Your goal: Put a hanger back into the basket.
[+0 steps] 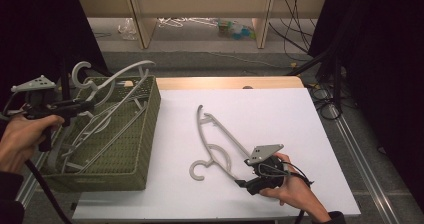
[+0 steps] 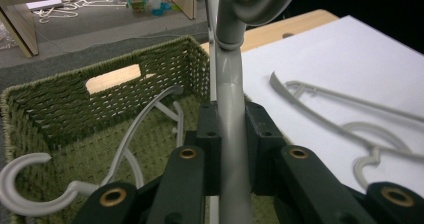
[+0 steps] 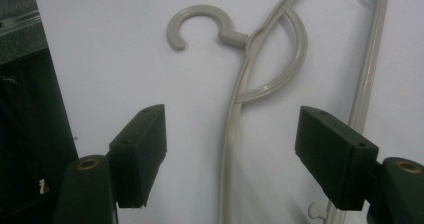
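Note:
A grey plastic hanger (image 1: 125,70) stands tilted over the green woven basket (image 1: 100,179), hook up, its lower parts down among the others. My left gripper (image 1: 87,105) is shut on this hanger's arm (image 2: 231,89); the jaws (image 2: 232,121) press it from both sides. More grey hangers (image 2: 145,129) lie inside the basket (image 2: 75,104). Another hanger (image 1: 230,135) lies flat on the white table top. My right gripper (image 1: 241,183) stands open at its near end. Its jaws (image 3: 230,139) straddle the hanger's curved arm (image 3: 227,149) without touching it, the hook (image 3: 200,21) just beyond.
The white sheet (image 1: 280,119) covers a wooden table whose bare edge (image 1: 225,82) shows at the back. Beyond it are shelf legs and clutter on the floor (image 1: 230,29). Cables (image 1: 325,104) run past the table's right side.

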A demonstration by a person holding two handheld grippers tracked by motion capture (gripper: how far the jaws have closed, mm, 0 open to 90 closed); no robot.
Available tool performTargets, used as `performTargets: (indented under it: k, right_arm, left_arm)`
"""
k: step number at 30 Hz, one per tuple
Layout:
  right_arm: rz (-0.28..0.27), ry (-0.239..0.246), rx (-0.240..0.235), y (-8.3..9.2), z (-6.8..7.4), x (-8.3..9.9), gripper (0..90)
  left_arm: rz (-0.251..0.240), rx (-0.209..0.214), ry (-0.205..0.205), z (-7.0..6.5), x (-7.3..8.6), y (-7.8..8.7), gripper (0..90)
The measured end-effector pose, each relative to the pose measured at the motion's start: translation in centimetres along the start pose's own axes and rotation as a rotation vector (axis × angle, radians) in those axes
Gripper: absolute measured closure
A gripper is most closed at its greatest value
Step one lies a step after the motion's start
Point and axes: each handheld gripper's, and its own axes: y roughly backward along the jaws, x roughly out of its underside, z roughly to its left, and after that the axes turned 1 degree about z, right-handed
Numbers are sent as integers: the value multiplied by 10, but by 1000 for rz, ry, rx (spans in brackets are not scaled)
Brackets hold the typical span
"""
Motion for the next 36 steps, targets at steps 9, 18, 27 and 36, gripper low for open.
performTargets:
  k: [9,18,27,36]
  right_arm:
    - [16,-15,-8,1,0,-1,295]
    - [8,-2,-5,2,-1,0,296]
    - [8,-6,-7,-1,0,1,296]
    - [22,-6,-14,-2,-1,0,296]
  left_arm:
    - [46,-26,-21,15,13,-11,789]
    - [85,-30,-28,19,19,-21,788]
    - [157,-17,-34,17,32,-38,789]
    - [256,-22,-26,15,43,-65,788]
